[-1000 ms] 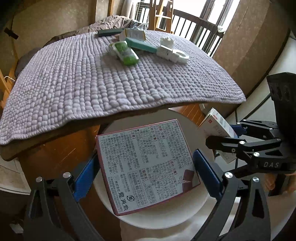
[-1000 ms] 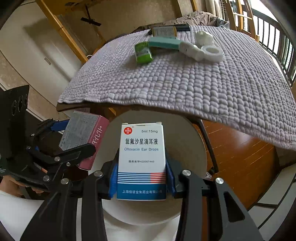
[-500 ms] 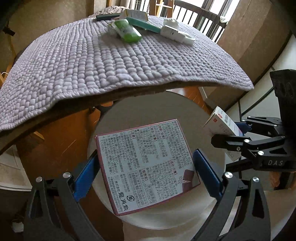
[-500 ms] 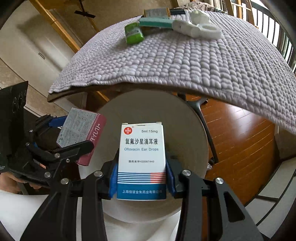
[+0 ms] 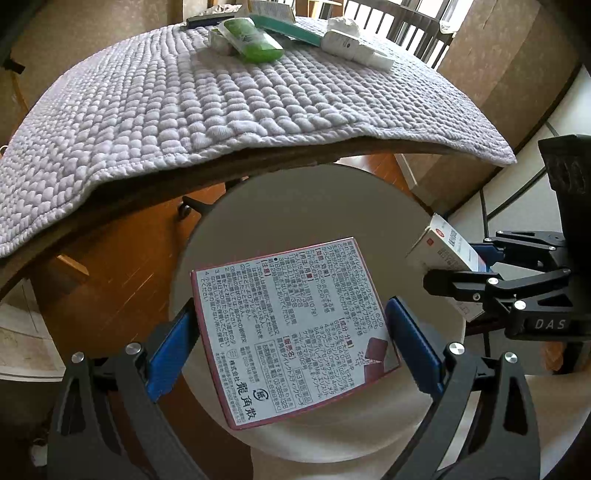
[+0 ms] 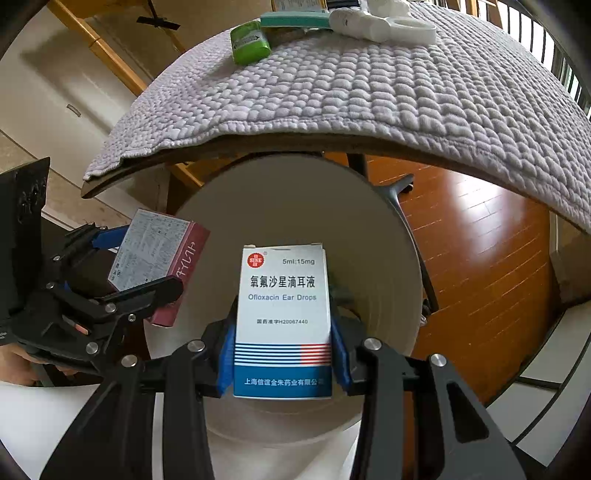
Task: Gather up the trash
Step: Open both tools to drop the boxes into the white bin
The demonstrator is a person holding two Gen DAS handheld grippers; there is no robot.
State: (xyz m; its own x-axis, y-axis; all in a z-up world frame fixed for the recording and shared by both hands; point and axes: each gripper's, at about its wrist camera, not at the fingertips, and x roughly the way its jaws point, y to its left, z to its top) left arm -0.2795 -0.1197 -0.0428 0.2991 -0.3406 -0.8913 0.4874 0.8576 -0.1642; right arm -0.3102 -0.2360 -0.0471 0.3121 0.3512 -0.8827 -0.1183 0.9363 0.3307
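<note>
We show the delivery step of collecting trash: both boxes are held over the round off-white waste bin (image 5: 369, 192), whose open mouth fills the centre of each view. The left gripper (image 5: 291, 332), jaws spread wide, clamps the flat maroon-edged carton with dense Japanese print (image 5: 295, 332) across its broad face, the blue pads (image 5: 170, 350) pressing on either edge; the carton lies at lower centre of the left view, tilted. The right gripper (image 6: 282, 350), jaws narrow, grips the small white-and-blue cardboard box of ear drops (image 6: 284, 321) upright between its pads at lower centre of the right view. Both grippers point steeply downward into the bin, side by side and near one another, each visible at the other's frame edge. We judge that the next move calls for opening each jaw while the box is fully inside the rim, so neither strikes the edge. More refuse, including a green packet (image 5: 255, 46) and white plastic pieces (image 6: 384, 22), lies on the lilac knitted cloth (image 5: 184, 122) at the upper frame.
</note>
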